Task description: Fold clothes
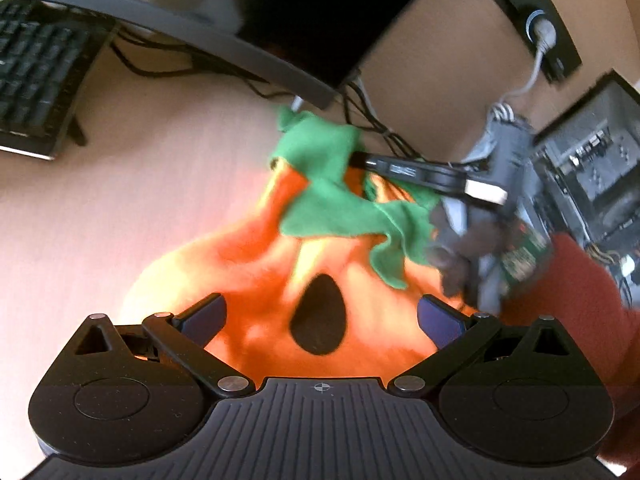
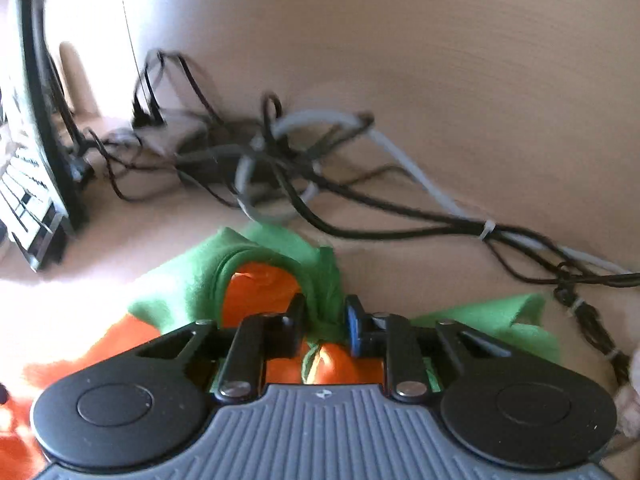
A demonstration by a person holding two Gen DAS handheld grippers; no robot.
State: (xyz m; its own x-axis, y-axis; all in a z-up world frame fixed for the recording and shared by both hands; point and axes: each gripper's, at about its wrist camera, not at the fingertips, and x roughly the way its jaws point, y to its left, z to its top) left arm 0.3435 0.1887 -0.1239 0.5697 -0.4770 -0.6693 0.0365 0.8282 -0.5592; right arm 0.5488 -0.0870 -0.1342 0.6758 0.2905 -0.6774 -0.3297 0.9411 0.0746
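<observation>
Our right gripper (image 2: 325,322) has its fingers clamped on the green felt collar (image 2: 192,280) of the orange fleece pumpkin costume (image 1: 256,280), lifting it off the pale wooden desk (image 1: 132,208). Our left gripper (image 1: 320,316), fingers apart, hovers over the body, likely to catch a fold edge.

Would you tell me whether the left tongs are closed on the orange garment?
No: the left tongs stand wide open, their pads spread apart over the orange garment without pinching it.
</observation>
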